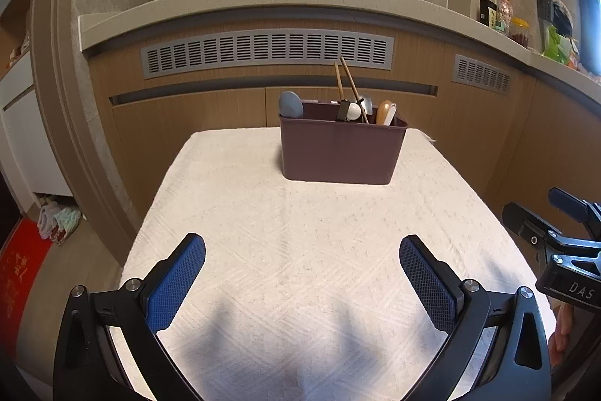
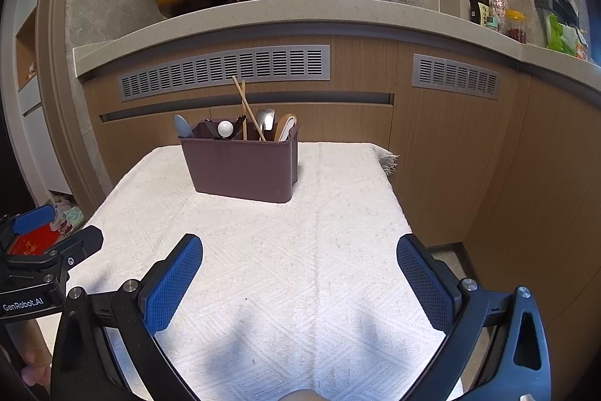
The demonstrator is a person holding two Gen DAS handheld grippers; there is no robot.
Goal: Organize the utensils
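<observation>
Left wrist view showed the left gripper (image 1: 302,273) and right gripper (image 2: 299,273) spread wide and empty, with the utensil box (image 1: 340,151) straight ahead, well apart, chopsticks (image 1: 347,89) standing up.

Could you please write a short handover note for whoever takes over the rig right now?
Left gripper: open, holding nothing, above the near part of the white cloth.
Right gripper: open, holding nothing, beside the left one.
The brown caddy stands at the far end of the cloth. In it stand the chopsticks, a grey spoon, a metal spoon, a wooden spoon and a round white-headed utensil.
Done: every utensil in view is in the caddy; none lies on the cloth.
Left: possibly nothing; check outside the views.
</observation>
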